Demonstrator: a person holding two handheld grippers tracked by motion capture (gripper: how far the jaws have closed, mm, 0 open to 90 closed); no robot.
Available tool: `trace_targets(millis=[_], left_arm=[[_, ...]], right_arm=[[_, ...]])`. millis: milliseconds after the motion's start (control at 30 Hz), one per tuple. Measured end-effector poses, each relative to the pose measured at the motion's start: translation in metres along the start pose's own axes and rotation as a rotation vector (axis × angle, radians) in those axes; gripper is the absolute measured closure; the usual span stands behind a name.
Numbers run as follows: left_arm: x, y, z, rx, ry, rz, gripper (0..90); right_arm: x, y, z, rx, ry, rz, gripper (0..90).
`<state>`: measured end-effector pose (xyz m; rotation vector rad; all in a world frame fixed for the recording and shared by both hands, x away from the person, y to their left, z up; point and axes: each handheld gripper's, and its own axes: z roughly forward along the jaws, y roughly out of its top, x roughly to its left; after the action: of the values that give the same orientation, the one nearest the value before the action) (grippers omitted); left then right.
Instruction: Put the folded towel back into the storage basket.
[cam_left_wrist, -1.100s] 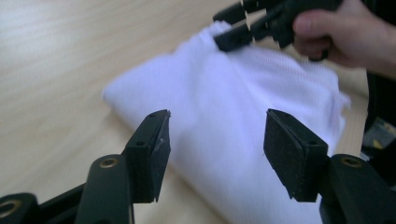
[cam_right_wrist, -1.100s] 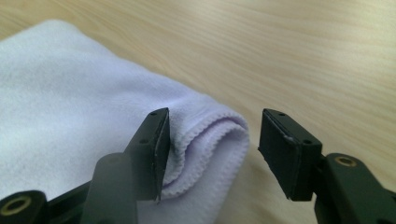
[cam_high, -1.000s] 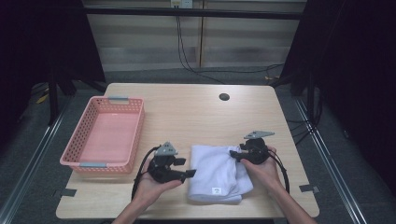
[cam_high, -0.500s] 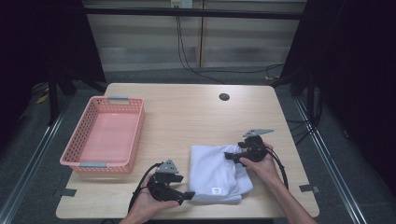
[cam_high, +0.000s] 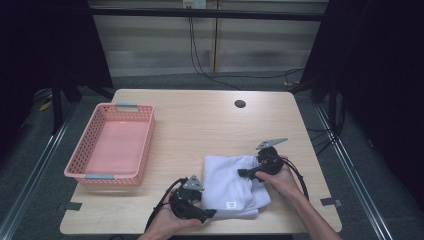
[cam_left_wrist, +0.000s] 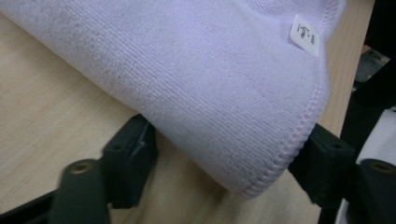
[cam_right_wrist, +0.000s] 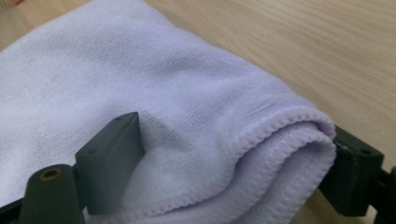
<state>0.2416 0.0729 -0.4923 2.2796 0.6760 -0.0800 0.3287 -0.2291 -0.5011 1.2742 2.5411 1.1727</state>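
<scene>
A folded white towel (cam_high: 230, 182) lies on the wooden table (cam_high: 200, 125) near its front edge, with a small label (cam_high: 230, 204) at its near side. My left gripper (cam_high: 207, 214) is at the towel's front left corner. In the left gripper view that hemmed corner (cam_left_wrist: 210, 84) sits between the jaws of the left gripper (cam_left_wrist: 224, 163), which have just been closing, and the cloth is not squeezed. My right gripper (cam_high: 242, 173) is at the towel's right side. Its jaws have just been opening and straddle the folded edge (cam_right_wrist: 163, 93) loosely in the right gripper (cam_right_wrist: 233, 158).
A pink plastic basket (cam_high: 90, 176) stands empty at the table's left. A round cable hole (cam_high: 240, 104) lies at the back right of the tabletop. Both forearms come in over the front edge. Bare wood stretches behind the towel.
My left gripper has moved from the towel's left edge toward me, down to its front corner. The right gripper has stayed at the towel's right edge.
</scene>
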Motion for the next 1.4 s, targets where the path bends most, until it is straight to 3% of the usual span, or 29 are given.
trace_targets(millis=[67, 100, 233, 333, 533, 833, 1033, 1400], left_arm=[[0.000, 0.000, 0.000, 0.001, -0.003, 0.000, 40.5], [-0.001, 0.000, 0.000, 0.004, 0.002, 0.021, 46.2], [0.001, 0.001, 0.001, 0.009, -0.024, 0.017, 62.5], [0.003, 0.001, 0.001, 0.004, -0.037, 0.002, 67.2], [0.005, 0.004, -0.002, -0.004, -0.056, -0.009, 70.9], [0.004, 0.011, -0.011, -0.040, -0.083, -0.010, 71.8], [0.006, 0.020, -0.018, -0.081, -0.099, -0.011, 72.1], [0.010, 0.045, -0.039, -0.139, -0.097, -0.001, 71.8]], right_arm=[[0.003, 0.001, 0.001, 0.009, 0.000, -0.026, 24.9], [0.006, 0.002, 0.001, 0.019, -0.014, -0.033, 27.0], [0.011, 0.002, 0.001, 0.034, -0.001, -0.043, 41.3], [0.010, 0.002, 0.001, 0.036, 0.040, -0.036, 50.9], [0.011, 0.002, -0.002, 0.033, 0.053, -0.019, 65.6], [0.009, 0.010, -0.006, 0.031, 0.076, -0.001, 69.9], [0.007, 0.014, -0.018, -0.002, 0.080, -0.002, 69.8], [0.003, 0.039, -0.039, -0.075, 0.082, 0.005, 69.9]])
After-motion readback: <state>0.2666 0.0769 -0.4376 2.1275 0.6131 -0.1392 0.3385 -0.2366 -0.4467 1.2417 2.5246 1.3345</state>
